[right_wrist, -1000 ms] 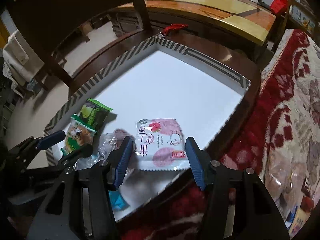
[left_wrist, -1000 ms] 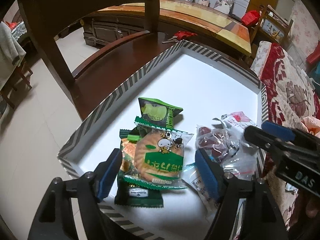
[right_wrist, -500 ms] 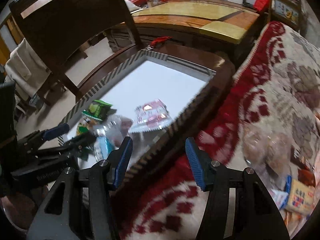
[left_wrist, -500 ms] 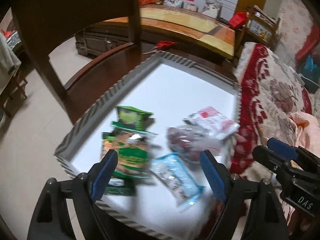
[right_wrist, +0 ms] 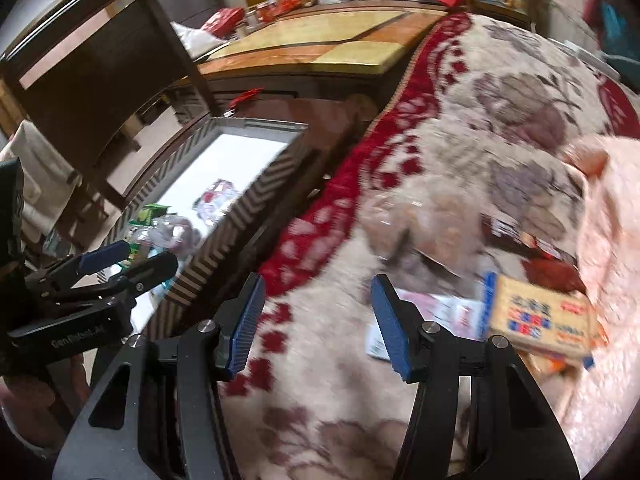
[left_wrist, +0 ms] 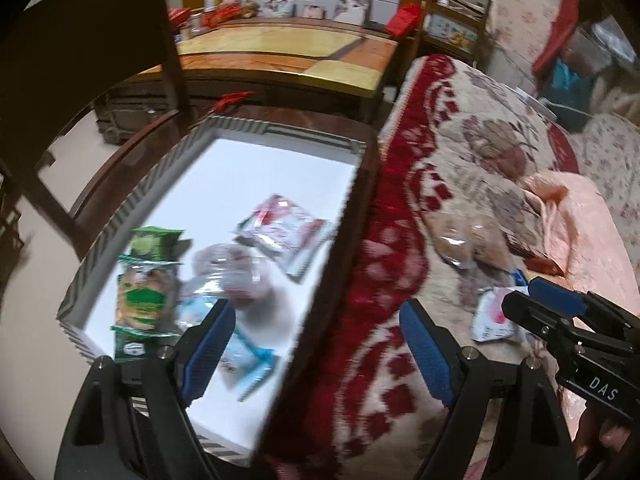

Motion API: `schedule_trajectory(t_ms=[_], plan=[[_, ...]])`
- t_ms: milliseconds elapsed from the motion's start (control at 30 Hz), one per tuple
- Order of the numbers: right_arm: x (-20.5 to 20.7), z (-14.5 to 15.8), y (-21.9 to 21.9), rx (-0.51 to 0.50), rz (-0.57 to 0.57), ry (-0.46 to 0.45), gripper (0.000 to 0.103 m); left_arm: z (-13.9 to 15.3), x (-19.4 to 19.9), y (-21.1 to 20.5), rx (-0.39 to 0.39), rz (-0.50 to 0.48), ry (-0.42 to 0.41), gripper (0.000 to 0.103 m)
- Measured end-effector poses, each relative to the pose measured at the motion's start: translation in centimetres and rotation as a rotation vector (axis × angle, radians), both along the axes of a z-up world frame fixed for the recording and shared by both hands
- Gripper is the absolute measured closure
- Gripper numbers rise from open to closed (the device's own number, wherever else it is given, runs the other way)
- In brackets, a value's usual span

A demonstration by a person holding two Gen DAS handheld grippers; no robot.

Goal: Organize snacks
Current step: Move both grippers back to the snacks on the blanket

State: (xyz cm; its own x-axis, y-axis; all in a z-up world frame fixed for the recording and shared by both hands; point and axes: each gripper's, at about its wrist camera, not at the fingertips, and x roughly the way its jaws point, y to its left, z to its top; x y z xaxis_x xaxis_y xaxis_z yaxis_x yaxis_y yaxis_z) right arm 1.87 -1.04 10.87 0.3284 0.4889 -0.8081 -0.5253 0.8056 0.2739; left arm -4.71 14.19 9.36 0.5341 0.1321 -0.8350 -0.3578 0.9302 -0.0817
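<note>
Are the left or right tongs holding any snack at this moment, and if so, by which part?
Nothing is held. The left tongs stand open and empty above the tray edge, and the right tongs stand open and empty over the patterned blanket.

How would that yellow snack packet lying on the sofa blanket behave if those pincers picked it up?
The yellow snack packet looks flat and thin, so probably light and somewhat floppy. Its wrapper seems glossy, so it may slip. It lies on other packets on the soft blanket, so it could shift when nudged.
</note>
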Motion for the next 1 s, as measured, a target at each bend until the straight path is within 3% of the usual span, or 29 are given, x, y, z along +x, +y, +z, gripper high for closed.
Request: schedule_trajectory(t_ms=[567, 700, 1000], plan=[[-0.4, -2.4, -11.6, -0.006, -0.192, 0.056, 0.048, -0.1, 2.1, -7.5, 0.024, -0.157, 0.024, 0.017], [-0.6, -3.2, -12.8, -0.003, -0.207, 0.074, 0.043, -0.6, 2.6, -8.5, 0.023, -0.18, 0.042, 0.017], [-0.6, -4.5, -14.4, 0.001, -0.227, 0.1, 0.043, -2.4, 3.7, -10.1, 0.003, -0.218, 0.088, 0.017]])
